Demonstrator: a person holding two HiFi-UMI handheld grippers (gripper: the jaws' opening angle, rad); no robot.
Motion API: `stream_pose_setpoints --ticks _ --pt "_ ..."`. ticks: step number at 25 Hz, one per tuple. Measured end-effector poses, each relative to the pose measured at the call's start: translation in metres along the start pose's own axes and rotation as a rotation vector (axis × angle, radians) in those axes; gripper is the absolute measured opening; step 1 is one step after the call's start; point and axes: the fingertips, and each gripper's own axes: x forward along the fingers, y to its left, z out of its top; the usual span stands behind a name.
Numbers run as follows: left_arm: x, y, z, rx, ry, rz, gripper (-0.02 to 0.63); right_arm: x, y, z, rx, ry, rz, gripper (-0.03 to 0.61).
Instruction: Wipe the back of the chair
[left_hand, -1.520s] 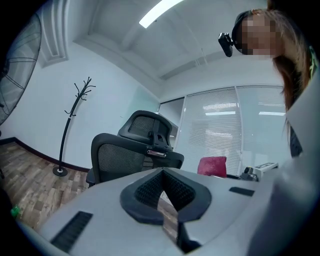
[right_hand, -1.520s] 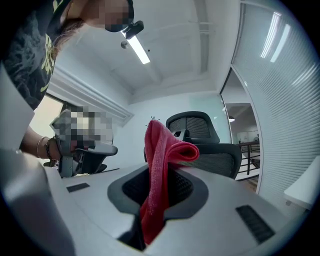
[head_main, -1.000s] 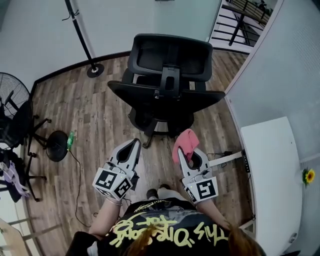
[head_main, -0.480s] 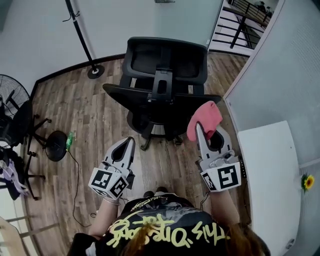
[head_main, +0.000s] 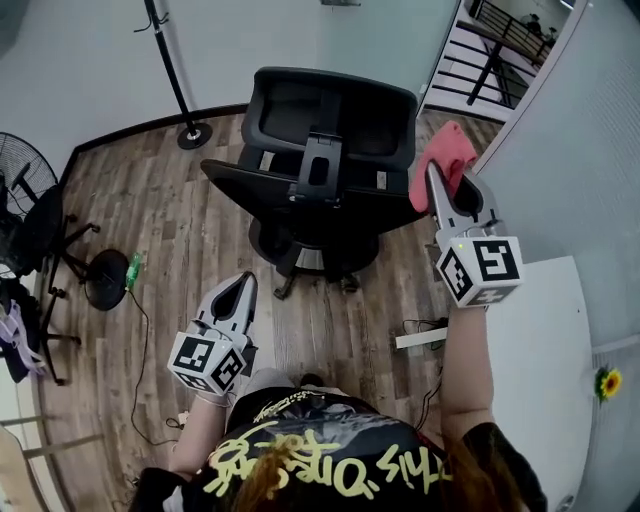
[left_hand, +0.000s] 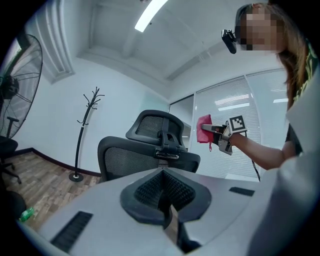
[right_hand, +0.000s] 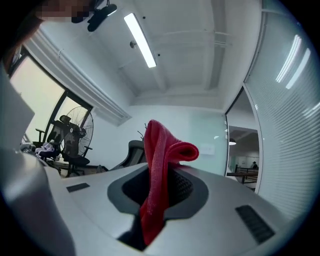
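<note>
Your right gripper (head_main: 441, 178) clamps the red cloth (head_main: 443, 152) near the right edge of the chair back (head_main: 262, 186); left gripper (head_main: 241, 288) closed, empty, held low. Press the cloth flat, stroke across evenly

Chair (head_main: 335, 150) centre; coat stand (head_main: 192, 133) at its 11 o'clock, fan (head_main: 22, 190) 9 o'clock, table (head_main: 545, 350) 4 o'clock, cloth (head_main: 443, 160) just beside at 3 o'clock.
</note>
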Motion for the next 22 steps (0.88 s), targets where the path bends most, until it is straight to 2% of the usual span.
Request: stream_pose_setpoints --ticks 7,14,19,22 --pt "-0.003 0.013 -0.005 -0.013 0.007 0.022 -0.006 0.043 -0.020 -0.009 0.000 0.055 -0.011 0.061" --pt "0.009 0.043 0.004 0.007 0.031 -0.025 -0.006 0.085 -0.034 -0.037 -0.086 0.178 -0.081 0.061" --pt "0.017 0.073 0.017 0.014 0.028 -0.046 -0.008 0.104 -0.031 -0.042 -0.070 0.195 -0.119 0.061" --pt "0.022 0.087 0.015 0.014 0.045 -0.066 -0.008 0.109 -0.028 -0.043 -0.098 0.214 -0.155 0.061"
